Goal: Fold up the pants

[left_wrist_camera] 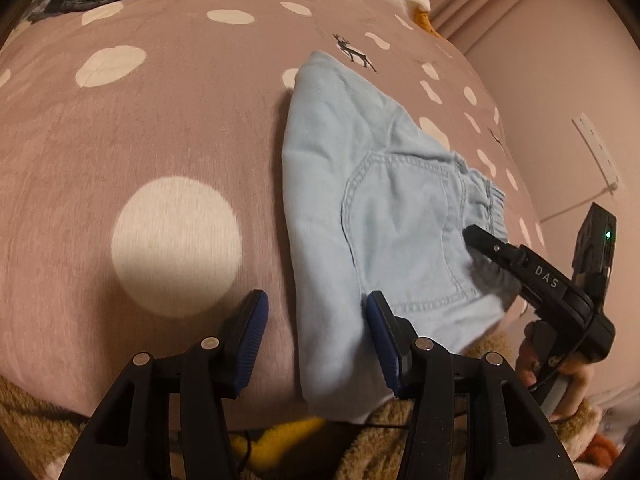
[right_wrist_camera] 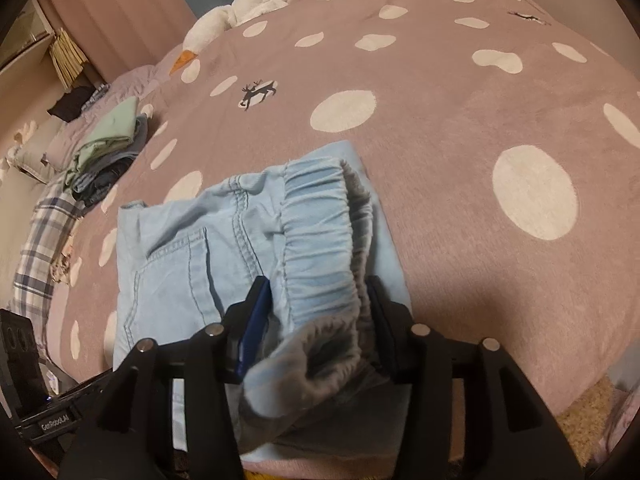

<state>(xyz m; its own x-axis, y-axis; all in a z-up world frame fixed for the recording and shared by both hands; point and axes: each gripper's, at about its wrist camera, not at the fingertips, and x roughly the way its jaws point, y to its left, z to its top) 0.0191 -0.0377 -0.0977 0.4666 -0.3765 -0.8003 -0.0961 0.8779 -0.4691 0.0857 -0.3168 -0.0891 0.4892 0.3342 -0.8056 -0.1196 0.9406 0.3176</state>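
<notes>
Soft matt denim pants (right_wrist_camera: pixel 224 256) lie on a fuzzy cloth bedspread (right_wrist_camera: pixel 460 184).

White capitals "DAS" are printed along the black body of the right gripper (left_wrist_camera: pixel 474 240), behind its fingers, as the left wrist view shows. A small white label reading roughly "GetRobotAI" sits on the black body of the left gripper (right_wrist_camera: pixel 52 416), seen low and left of the right gripper's fingers; its last letters are not sharp.
</notes>
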